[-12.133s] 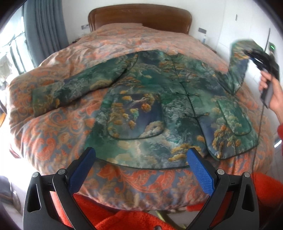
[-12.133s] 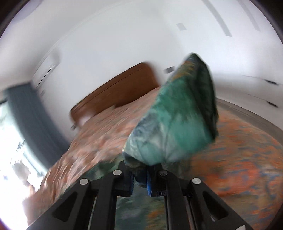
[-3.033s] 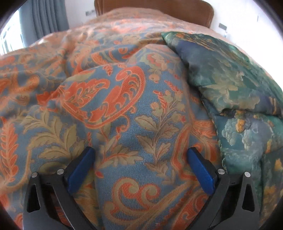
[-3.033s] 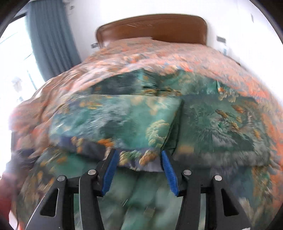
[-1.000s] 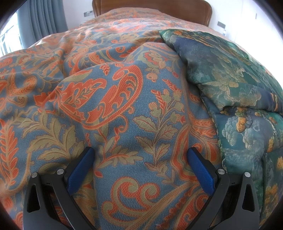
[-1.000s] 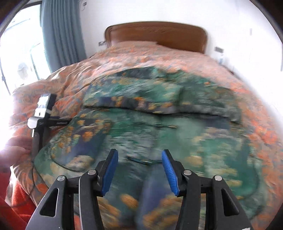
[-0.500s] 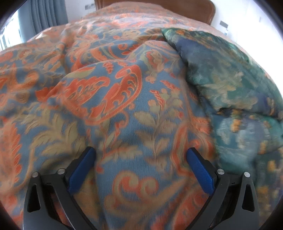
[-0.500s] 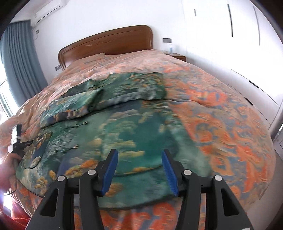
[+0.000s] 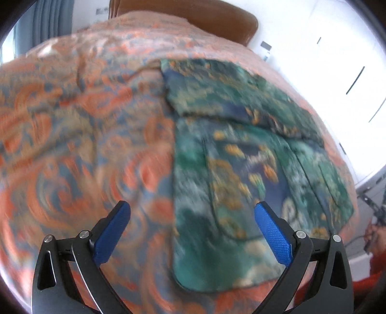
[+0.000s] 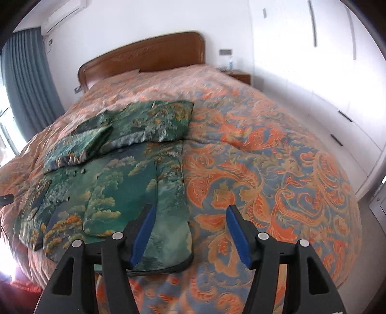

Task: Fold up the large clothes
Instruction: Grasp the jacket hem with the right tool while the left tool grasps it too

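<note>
Jacket (image 10: pixel 125 174) in green brocade lay flat on the bed's orange-and-blue patterned quilt (image 10: pixel 265 169), toward the foot of the bed, its hem near the quilt's front edge. Both sleeves were folded in across the chest, one sleeve (image 10: pixel 79 145) lying over the other near the collar end. In the left wrist view the same jacket (image 9: pixel 241 169) filled the right half of the frame, blurred, with its straight side edge running down the middle and bare quilt (image 9: pixel 84 145) to its left.

Nothing rested on the garment. A wooden headboard (image 10: pixel 144 58) stood at the far end of the bed, a grey-blue curtain (image 10: pixel 26 72) hung on the window side, an air conditioner (image 10: pixel 65 14) sat high on the wall, and white wardrobe doors (image 10: pixel 325 60) lined the other side. A small nightstand (image 10: pixel 238 76) stood beside the headboard.

The right claw (image 10: pixel 189 231) hovered above the jacket's lower corner, released, jaws apart and gripping nothing, one pad over the cloth and the other over the quilt. The left claw (image 9: pixel 191 231) was likewise released and wide, poised above the jacket's side edge, touching neither fabric as far as the blur allowed.
</note>
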### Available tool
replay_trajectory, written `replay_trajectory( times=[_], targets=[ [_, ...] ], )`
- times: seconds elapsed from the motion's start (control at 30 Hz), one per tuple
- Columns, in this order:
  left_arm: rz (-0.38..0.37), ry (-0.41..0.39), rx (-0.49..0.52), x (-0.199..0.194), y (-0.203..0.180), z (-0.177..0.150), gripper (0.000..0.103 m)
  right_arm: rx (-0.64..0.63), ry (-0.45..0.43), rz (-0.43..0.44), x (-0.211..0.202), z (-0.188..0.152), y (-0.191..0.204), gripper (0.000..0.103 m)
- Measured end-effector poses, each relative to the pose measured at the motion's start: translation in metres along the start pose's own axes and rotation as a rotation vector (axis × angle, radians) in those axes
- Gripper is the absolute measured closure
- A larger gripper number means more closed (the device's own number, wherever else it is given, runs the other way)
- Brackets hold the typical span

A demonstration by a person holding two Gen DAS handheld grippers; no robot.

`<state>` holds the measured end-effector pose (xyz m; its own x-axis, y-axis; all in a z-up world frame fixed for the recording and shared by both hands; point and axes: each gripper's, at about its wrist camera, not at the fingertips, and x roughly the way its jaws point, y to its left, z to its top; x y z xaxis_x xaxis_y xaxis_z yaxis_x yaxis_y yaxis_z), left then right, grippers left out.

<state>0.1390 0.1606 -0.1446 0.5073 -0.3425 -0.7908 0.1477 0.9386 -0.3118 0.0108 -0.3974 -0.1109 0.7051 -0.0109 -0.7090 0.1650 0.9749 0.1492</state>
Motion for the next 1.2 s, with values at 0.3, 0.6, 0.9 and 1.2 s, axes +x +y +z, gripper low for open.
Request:
replay_trajectory(
  times=[0.3, 0.6, 0.9, 1.2],
  targets=[
    [-0.044, 0.118, -0.011, 0.040, -0.011, -0.012, 0.001, 0.065, 0.231, 0.171, 0.055, -0.010, -0.021, 0.036],
    [-0.047, 0.155, 0.059, 0.057, -0.034, -0.022, 0.001, 0.151, 0.345, 0.321, 0.089, -0.013, -0.018, 0.035],
    [-0.058, 0.181, 0.094, 0.051, -0.039, -0.031, 0.010, 0.071, 0.356, 0.346, 0.075, -0.004, -0.001, 0.039],
    [-0.042, 0.231, 0.046, 0.054, -0.035, -0.032, 0.055, 0.029, 0.436, 0.340, 0.101, -0.009, 0.008, 0.043]
  ],
)
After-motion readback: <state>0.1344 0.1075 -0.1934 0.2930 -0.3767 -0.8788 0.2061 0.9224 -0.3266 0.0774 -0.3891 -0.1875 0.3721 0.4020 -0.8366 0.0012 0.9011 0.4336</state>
